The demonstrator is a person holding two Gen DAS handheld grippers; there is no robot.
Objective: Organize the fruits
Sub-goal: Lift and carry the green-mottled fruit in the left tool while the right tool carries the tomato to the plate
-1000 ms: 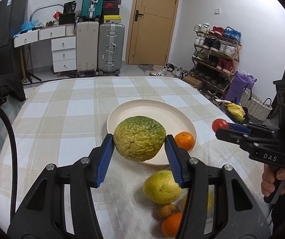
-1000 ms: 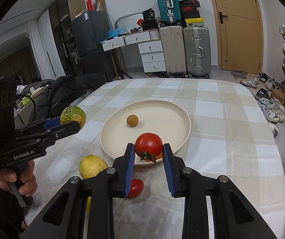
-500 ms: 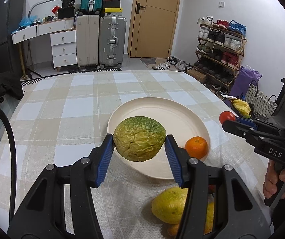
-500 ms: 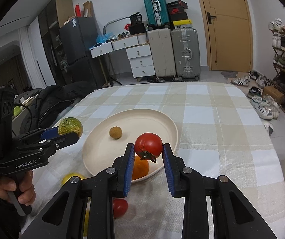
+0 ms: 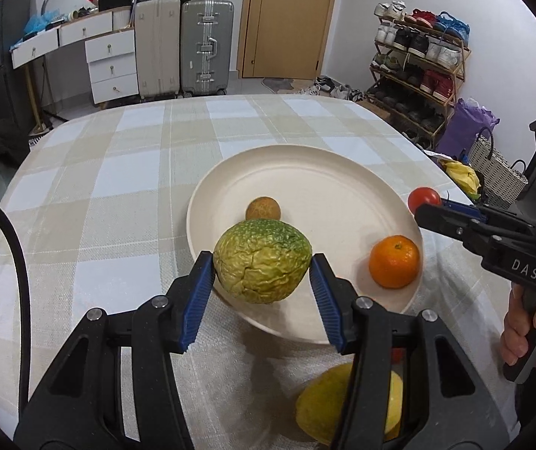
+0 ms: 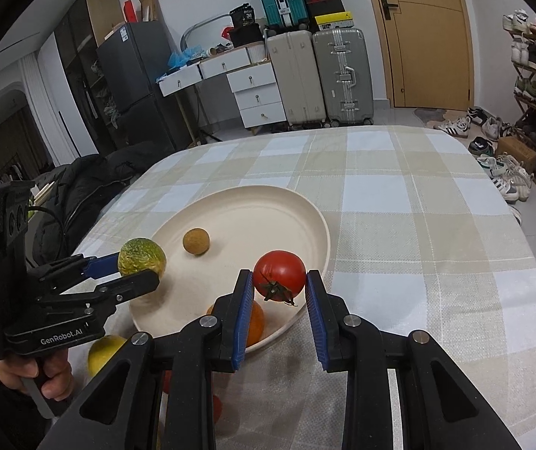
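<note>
Over the plate (image 5: 305, 172), your left tool (image 5: 262, 273) is clamped on a wrinkled green-yellow fruit (image 5: 263, 260), and your right tool (image 6: 279, 281) on a smooth red tomato (image 6: 279, 274). The left view alone shows the orange (image 5: 394, 261) whole on the plate's rim; the right view half hides it. A small round brown fruit (image 6: 195, 240) sits on the plate, on the checked cloth worktop (image 6: 418, 225).

**Readable markings**

At the right edge of your left wrist view, the right gripper (image 5: 423, 206) carries the white letters "DAS" on its black body. At the lower left of your right wrist view, the left gripper (image 6: 144, 270) carries "GenRobot.AI". The prints on the boxes above the suitcases are too small to read.
</note>
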